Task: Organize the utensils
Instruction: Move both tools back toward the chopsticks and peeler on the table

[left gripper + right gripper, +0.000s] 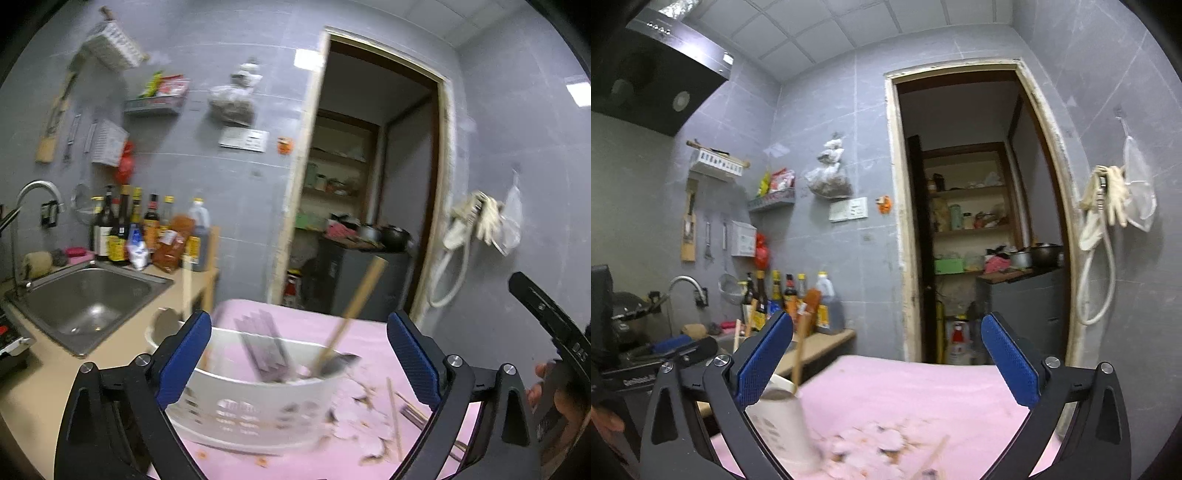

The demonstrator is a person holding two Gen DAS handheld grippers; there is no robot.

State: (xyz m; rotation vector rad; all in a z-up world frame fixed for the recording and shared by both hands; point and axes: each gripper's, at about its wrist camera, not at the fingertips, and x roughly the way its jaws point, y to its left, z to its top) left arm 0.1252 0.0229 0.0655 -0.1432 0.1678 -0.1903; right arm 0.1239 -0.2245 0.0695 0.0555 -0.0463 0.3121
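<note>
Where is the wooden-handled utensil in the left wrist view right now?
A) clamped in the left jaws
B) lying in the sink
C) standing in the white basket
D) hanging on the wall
C: the wooden-handled utensil leans up out of the white basket on the pink cloth, with the left gripper open around the basket and gripping nothing.
</note>
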